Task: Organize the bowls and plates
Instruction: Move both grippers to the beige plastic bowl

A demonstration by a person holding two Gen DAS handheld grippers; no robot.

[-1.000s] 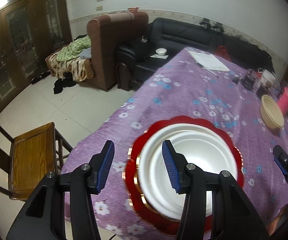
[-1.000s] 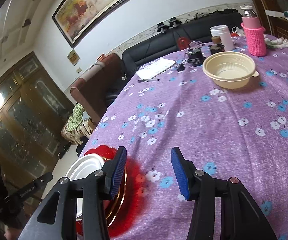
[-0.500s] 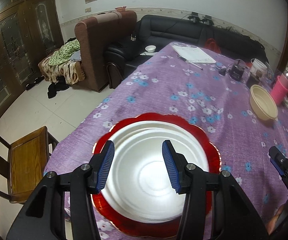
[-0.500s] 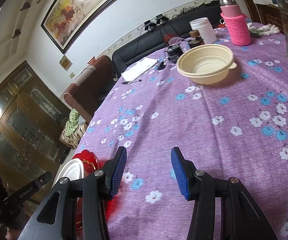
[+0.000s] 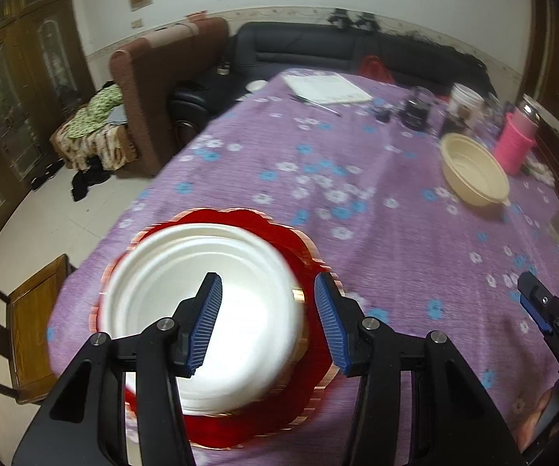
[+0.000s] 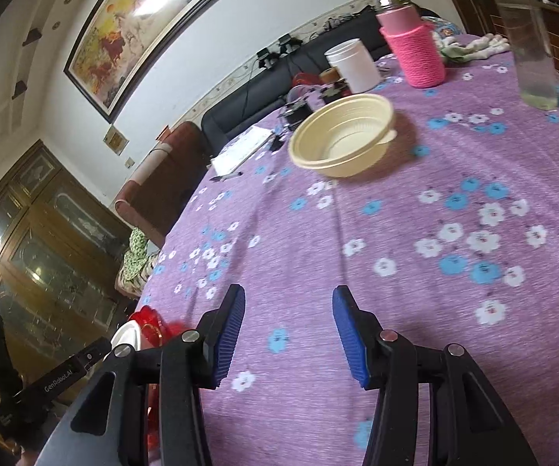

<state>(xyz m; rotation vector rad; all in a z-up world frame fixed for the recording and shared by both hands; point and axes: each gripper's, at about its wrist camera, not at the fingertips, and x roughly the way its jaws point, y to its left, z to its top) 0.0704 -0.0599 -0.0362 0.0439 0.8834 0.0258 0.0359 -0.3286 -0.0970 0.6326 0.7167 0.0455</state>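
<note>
A white plate (image 5: 202, 291) lies on a red scalloped plate (image 5: 310, 372) near the table's front left corner. My left gripper (image 5: 266, 283) hovers open over the white plate's right part, with nothing pressed between its blue pads. A cream bowl (image 6: 341, 136) stands further back on the purple flowered tablecloth (image 6: 415, 272); the left wrist view shows the same cream bowl (image 5: 473, 171) at the right. My right gripper (image 6: 289, 299) is open above bare cloth, well short of the bowl. The red plate (image 6: 151, 320) peeks in at its lower left.
Behind the bowl stand a pink sleeved bottle (image 6: 415, 46), a white tub (image 6: 353, 62) and a clear glass (image 6: 532, 35). A notebook (image 5: 326, 87) and pen lie at the far edge. A wooden chair (image 5: 35, 330) stands left of the table; sofas sit beyond.
The plates have slid from right to left under my left gripper as it moved right. In the right wrist view the bowl has shifted left and grown larger, and the red plate has dropped away.
</note>
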